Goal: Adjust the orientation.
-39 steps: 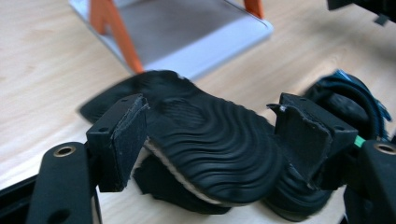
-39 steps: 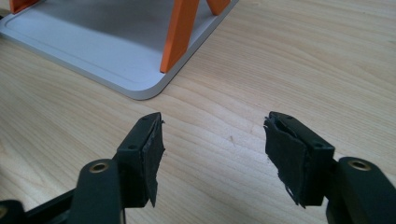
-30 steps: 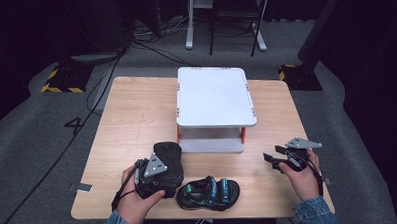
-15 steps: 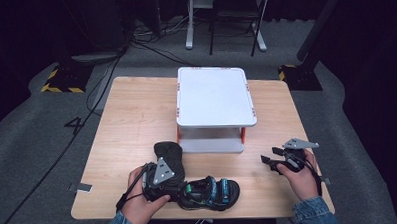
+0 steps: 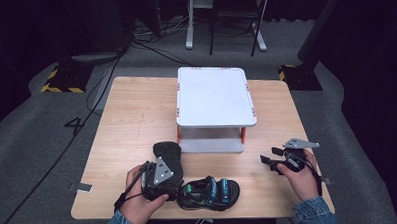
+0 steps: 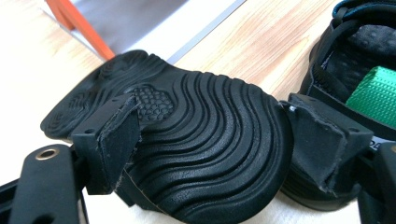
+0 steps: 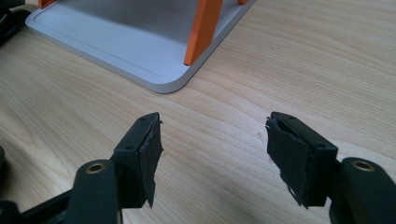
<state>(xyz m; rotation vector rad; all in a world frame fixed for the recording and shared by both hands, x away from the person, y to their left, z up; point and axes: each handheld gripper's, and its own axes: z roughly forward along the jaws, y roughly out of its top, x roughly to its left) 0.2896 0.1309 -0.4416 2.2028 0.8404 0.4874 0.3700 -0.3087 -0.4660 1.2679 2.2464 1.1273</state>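
— So, where is the black sandal [image 5: 169,160] sitting?

— Sole-up on the wooden table [image 5: 131,119], near the front edge, just ahead of the person's left hand [image 5: 139,199]. In the high view its far end points toward the white two-tier shelf [image 5: 213,96], close to the shelf's lower board. Just to its right lies a second sandal [image 5: 212,191] with green and blue straps, right way up, beside the first one and perhaps touching it.

— And the left gripper [image 6: 210,154]?

— Its jaws straddle the heel end of the upturned sandal. In the left gripper view the wavy tread fills the space between the two black pads [image 6: 116,140]. The jaws have just been opening, with the sole between them. The left pad overlaps the edge of the sole, and the right pad sits right against its rim; whether they press on it, I cannot tell.

— The right gripper [image 5: 273,159]?

— Well apart from both sandals, at the table's right side, held in the right hand [image 5: 301,178]. Its jaws stand parted with nothing between them; the right gripper view shows bare wood in the gap, and a corner of the shelf's base with an orange leg [image 7: 203,28] beyond.
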